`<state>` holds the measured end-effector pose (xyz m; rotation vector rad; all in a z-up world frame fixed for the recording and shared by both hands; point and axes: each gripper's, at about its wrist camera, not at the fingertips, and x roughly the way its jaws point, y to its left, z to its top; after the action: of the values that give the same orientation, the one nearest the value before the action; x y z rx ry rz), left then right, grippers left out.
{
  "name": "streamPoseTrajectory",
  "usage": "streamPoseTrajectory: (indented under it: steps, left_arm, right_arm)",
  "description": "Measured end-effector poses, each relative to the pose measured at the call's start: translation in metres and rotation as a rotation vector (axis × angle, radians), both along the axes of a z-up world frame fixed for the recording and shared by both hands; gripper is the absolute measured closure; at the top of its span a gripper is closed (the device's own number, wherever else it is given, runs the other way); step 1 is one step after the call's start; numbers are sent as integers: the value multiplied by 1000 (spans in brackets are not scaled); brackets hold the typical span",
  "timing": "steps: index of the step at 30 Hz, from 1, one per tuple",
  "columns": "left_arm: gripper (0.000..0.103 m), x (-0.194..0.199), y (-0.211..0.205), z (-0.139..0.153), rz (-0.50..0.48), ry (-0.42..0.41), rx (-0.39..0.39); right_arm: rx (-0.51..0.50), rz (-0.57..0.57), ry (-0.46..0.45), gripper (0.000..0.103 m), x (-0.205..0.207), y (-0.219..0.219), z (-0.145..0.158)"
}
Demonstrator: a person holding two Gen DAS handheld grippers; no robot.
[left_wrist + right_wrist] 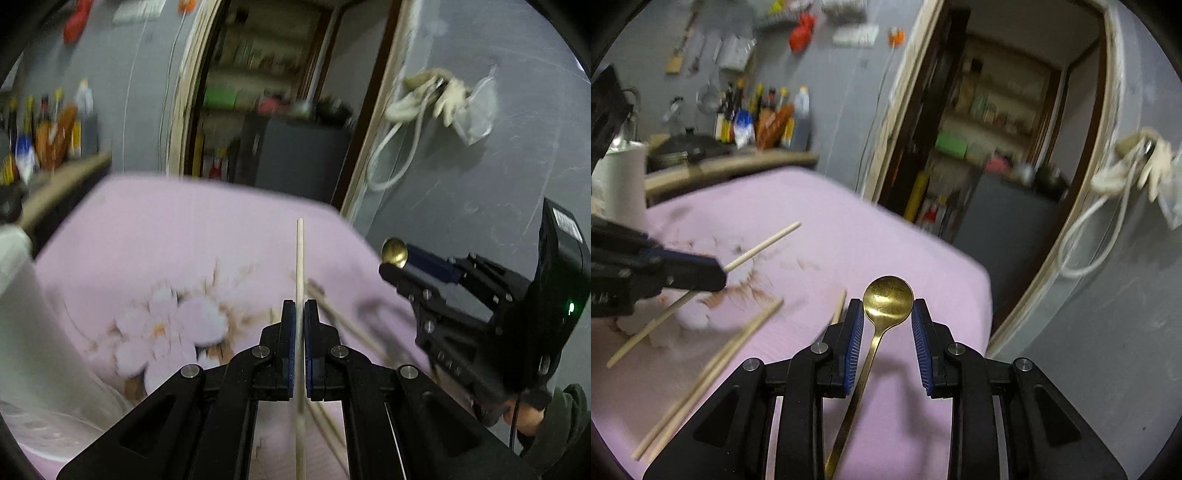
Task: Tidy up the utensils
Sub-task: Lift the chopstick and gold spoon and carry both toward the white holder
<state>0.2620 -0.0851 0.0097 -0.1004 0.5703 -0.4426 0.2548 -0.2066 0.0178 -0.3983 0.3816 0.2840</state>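
Observation:
My left gripper [300, 304] is shut on a pale wooden chopstick [300, 251] that runs straight out between its pads, lifted above the pink flowered tablecloth [147, 229]. In the right wrist view the left gripper [720, 273] shows at the left with the chopstick [764, 243] slanting through it. My right gripper [888, 304] grips a gold spoon [888, 295] by its round bowl, handle trailing back under the fingers; from the left wrist it [397, 266] appears at right with the spoon's bowl [394, 250] at its tip. Several loose chopsticks [731, 343] lie on the cloth [849, 229].
A white roll [624, 184] stands at the table's left end. Bottles [764, 114] and a dark pan line a counter behind. The table's far corner [982, 280] meets a grey wall beside an open doorway [997, 147]. A hand in a dark sleeve [535, 421] holds the right gripper.

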Motion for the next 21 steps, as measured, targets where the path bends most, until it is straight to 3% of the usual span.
streamPoseTrajectory:
  steps: [7, 8, 9, 12, 16, 21]
  left_arm:
    - [101, -22, 4, 14, 17, -132, -85]
    - [101, -25, 8, 15, 22, -151, -92]
    - [101, -28, 9, 17, 27, -170, -98]
    - [101, -34, 14, 27, 30, -203, -115]
    - [101, -32, 17, 27, 28, -188, -130]
    - [101, -27, 18, 24, 18, -129, -123]
  right_arm:
    - [79, 13, -206, 79, -33, 1, 25]
    - [88, 16, -234, 83, -37, 2, 29]
    - [91, 19, -250, 103, -40, 2, 32]
    - [93, 30, -278, 103, -42, 9, 39]
    - [107, 37, -248, 103, -37, 11, 37]
    - [123, 18, -84, 100, -19, 0, 23]
